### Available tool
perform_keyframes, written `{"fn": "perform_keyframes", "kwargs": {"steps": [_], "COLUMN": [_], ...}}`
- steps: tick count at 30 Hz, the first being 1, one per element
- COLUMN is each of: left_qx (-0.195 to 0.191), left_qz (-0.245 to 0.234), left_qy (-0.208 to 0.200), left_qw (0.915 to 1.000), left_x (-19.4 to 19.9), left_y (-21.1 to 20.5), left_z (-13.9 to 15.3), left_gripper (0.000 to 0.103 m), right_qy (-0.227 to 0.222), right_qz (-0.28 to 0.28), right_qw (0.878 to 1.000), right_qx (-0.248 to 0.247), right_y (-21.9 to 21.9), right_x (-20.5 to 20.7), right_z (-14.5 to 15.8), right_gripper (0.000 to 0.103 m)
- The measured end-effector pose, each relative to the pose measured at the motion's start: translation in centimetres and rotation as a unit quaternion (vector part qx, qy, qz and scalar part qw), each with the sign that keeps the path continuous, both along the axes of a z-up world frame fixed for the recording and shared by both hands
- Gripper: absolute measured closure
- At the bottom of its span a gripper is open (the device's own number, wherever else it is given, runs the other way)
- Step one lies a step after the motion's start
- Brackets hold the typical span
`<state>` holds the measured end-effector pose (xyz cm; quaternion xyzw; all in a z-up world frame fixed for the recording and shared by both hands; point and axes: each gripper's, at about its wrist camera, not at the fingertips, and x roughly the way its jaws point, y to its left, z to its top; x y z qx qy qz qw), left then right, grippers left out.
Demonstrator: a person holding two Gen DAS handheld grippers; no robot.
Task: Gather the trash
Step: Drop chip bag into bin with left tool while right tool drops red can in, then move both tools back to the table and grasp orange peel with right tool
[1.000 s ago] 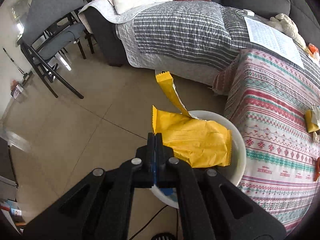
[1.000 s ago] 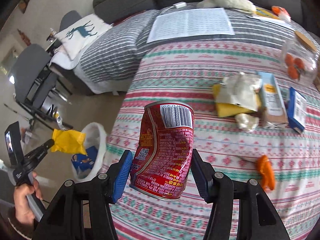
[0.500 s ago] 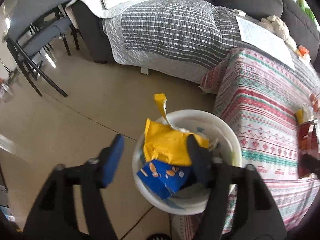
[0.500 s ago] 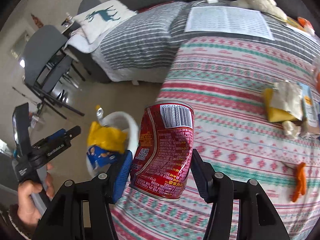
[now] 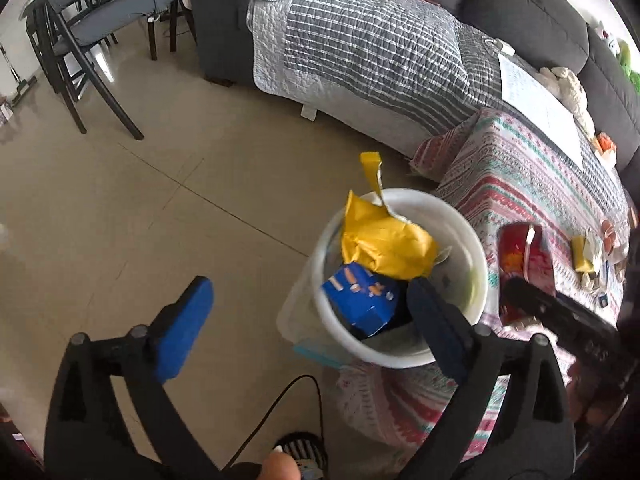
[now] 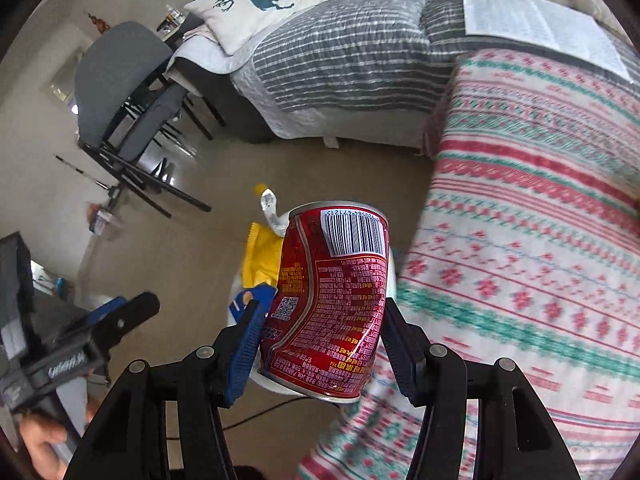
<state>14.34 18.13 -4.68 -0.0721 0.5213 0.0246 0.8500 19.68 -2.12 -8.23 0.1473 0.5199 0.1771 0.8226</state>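
Trash bin [image 5: 476, 248] sits crammed with the yellow wrapper [image 5: 384, 240], so the dented red can [image 6: 332, 300] clamped in the right gripper [image 6: 320, 320] could bounce off, while the left gripper [image 5: 308, 312], jaws just opened, gapes wide and empty.

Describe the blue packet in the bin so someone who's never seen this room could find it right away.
Find the patterned tablecloth in front of the grey sofa; a white bin stands on the floor at its edge. Inside, under a crumpled yellow wrapper, lies the blue packet, the only blue thing in there, with small orange pictures.
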Motion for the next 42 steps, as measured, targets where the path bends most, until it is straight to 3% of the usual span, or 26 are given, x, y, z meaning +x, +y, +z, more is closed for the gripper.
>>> {"fn": "perform_keyframes", "kwargs": {"steps": [7,17,24,34,42], "left_qx": [-0.002,-0.008,-0.005,0.001,0.004], "left_qz": [0.008,0.000,-0.026,-0.099,-0.138], "left_qy": [0.006,0.002,0.007,0.018,0.017], "left_qw": [0.9999,1.0000,0.9996,0.9949,0.9903], "left_x": [-0.4,-0.9,-0.8,-0.5,-0.7], "left_y": [1.5,0.8,-1.7,-8.4,-13.1], "left_z": [-0.3,0.1,0.1,0.1,0.5], "left_gripper": [0.003,0.003,0.003,0.003,0.003], "right_qy": [-0.006,-0.010,-0.007,0.006,0.034], "right_qz": [-0.008,-0.042,-0.072,-0.129,-0.189], "right_qw": [1.000,0.998,0.994,0.984,0.973], "right_qx": [0.029,-0.034,-0.082,-0.125,-0.129], "right_y": [0.4,-3.7,-9.1,-17.8,-25.2], "right_x": [0.6,-2.4,-4.3,-7.4,-9.3], "right_z": [-0.5,1.5,2.3,2.7,1.5], "right_gripper": [0.036,0.031,0.026,0.021,0.021]}}
